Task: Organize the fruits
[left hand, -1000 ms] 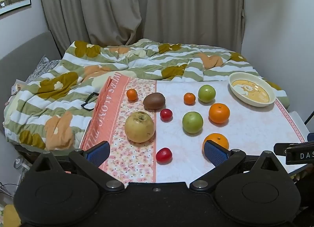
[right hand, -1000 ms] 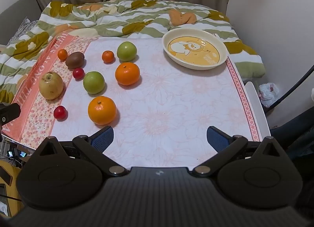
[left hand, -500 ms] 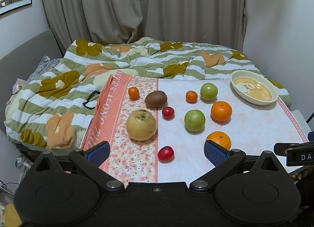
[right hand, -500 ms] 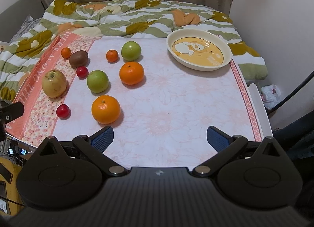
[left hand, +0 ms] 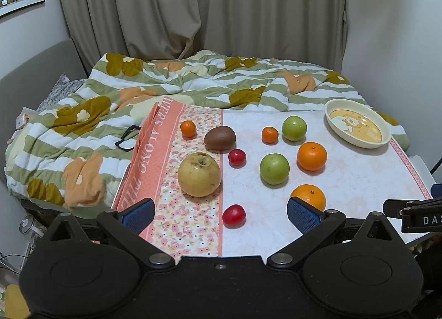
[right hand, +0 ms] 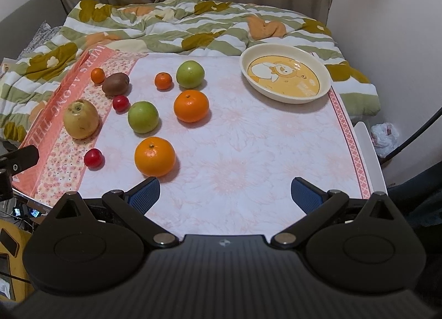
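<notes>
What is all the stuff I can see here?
oranges: 2, orange, mid table
mandarins: 2, orange, far side
apples: 2, green, mid table
tomatoes: 2, red, left part
kiwi: 1, brown, far left
pear: 1, yellow, left strip
dish: 1, cream, far right, empty
cloth: 1, pink-white, covers table
quilt: 1, green-white, behind table
curtain: 1, beige, back wall
left claw: 1, black-blue, open
right claw: 1, black-blue, open
</notes>
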